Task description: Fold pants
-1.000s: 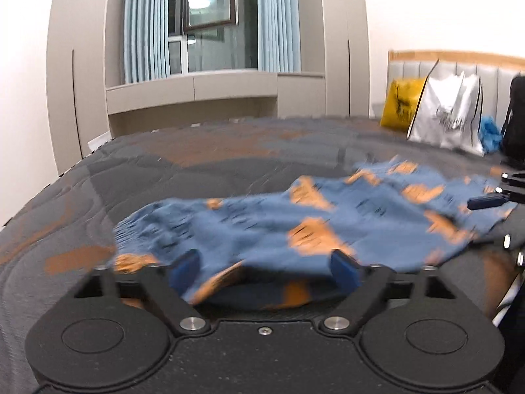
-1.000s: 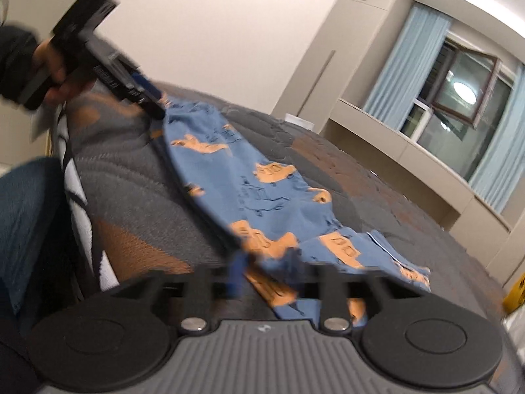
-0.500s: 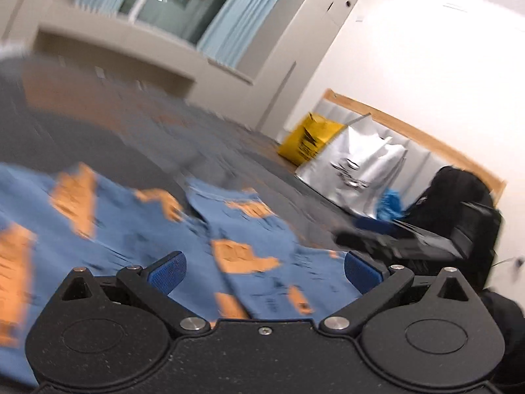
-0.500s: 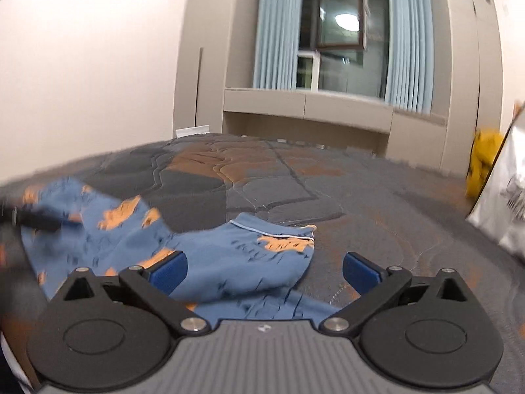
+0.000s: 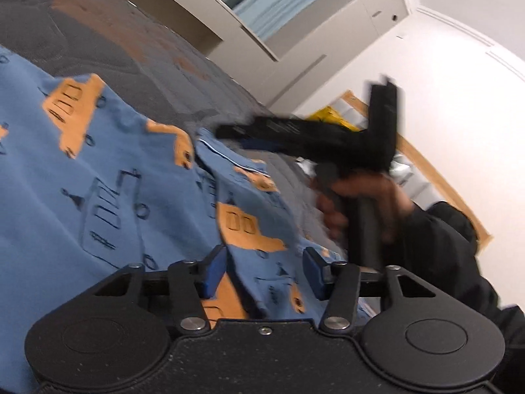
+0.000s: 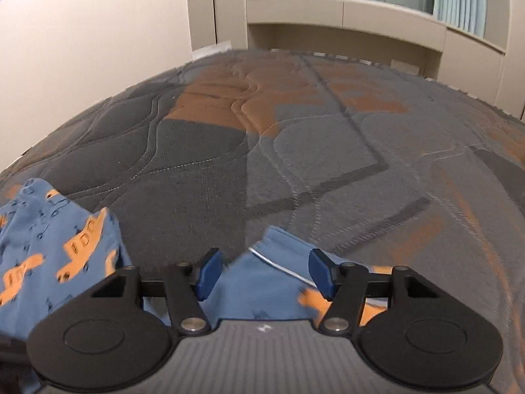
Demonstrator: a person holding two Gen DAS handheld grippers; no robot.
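1. Pants (image 5: 108, 177): blue cloth printed with orange vehicles, spread flat on the bed (image 6: 295, 151); in the left wrist view they fill the lower left and run under the near tool.
2. Left gripper (image 5: 264, 271): black frame with blue pads (image 5: 215, 271); its jaws have just been closing and now stand partly apart. A stretch of the pants lies between and below the pads, but the pads do not appear to press on it.
3. Right gripper (image 6: 264, 274): same build, jaws likewise just closing and now standing apart. A blue hem with a thin white line (image 6: 279, 267) sits between the pads; contact is not evident, though the blur makes this uncertain.
4. Right gripper as seen from the left wrist camera (image 5: 229, 131): a blurred black tool held above the far edge of the pants by a hand (image 5: 361, 203) in a dark sleeve (image 5: 452, 256).
5. Second fold of the pants (image 6: 55, 256): a bunched part at the lower left of the right wrist view, apart from the hem piece, with bare quilt between them.
6. Bed cover: grey quilt with rust-orange patches.
7. Background: beige cabinets (image 6: 361, 16), a window with pale blue curtains (image 6: 459, 0), a wooden headboard (image 5: 436, 184) and a yellow bag (image 5: 331, 118) partly hidden behind the tool.
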